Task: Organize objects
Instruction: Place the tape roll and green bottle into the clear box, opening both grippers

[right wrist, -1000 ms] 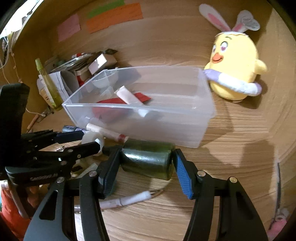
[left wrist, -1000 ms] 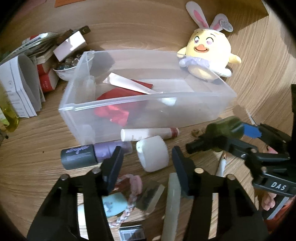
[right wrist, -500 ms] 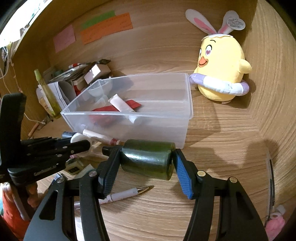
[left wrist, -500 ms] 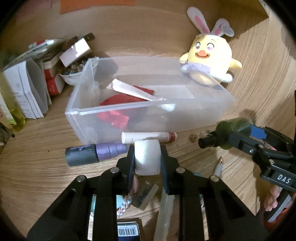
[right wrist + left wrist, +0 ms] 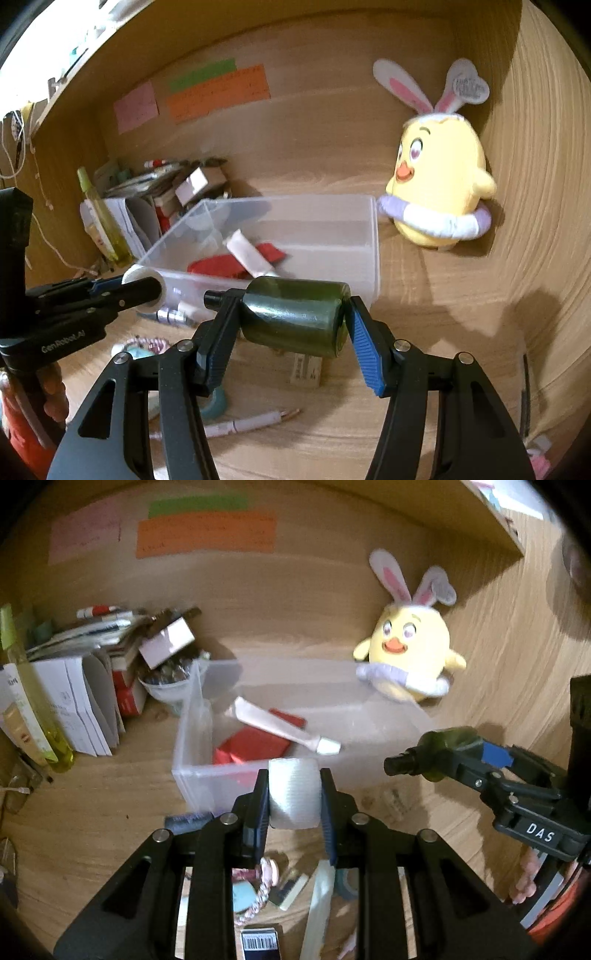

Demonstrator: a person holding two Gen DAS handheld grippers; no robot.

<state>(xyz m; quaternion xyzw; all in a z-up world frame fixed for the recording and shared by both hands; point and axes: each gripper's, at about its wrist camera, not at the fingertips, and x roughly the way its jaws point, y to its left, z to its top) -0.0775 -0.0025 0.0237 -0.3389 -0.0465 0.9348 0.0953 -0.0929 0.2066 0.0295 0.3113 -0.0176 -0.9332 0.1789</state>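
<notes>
Left gripper [image 5: 294, 797] has closed on the white roll [image 5: 293, 794] and lifted it; right gripper [image 5: 291, 325] holds the green bottle [image 5: 295, 317]; both seem bound for the bin [image 5: 207, 775].

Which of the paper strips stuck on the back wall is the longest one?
The orange strip. It runs well past the green strip directly above it and the pink note to its left.

My left wrist camera looks forward and down along its fingers [image 5: 258, 805], close over the desk, facing the bin [image 5: 207, 775] and back wall. My right wrist camera sits further right, aimed the same way from just as near. Both share the bin [image 5: 373, 258], the plush [image 5: 410, 657] [image 5: 439, 184], and each other's gripper at the frame edge.
</notes>
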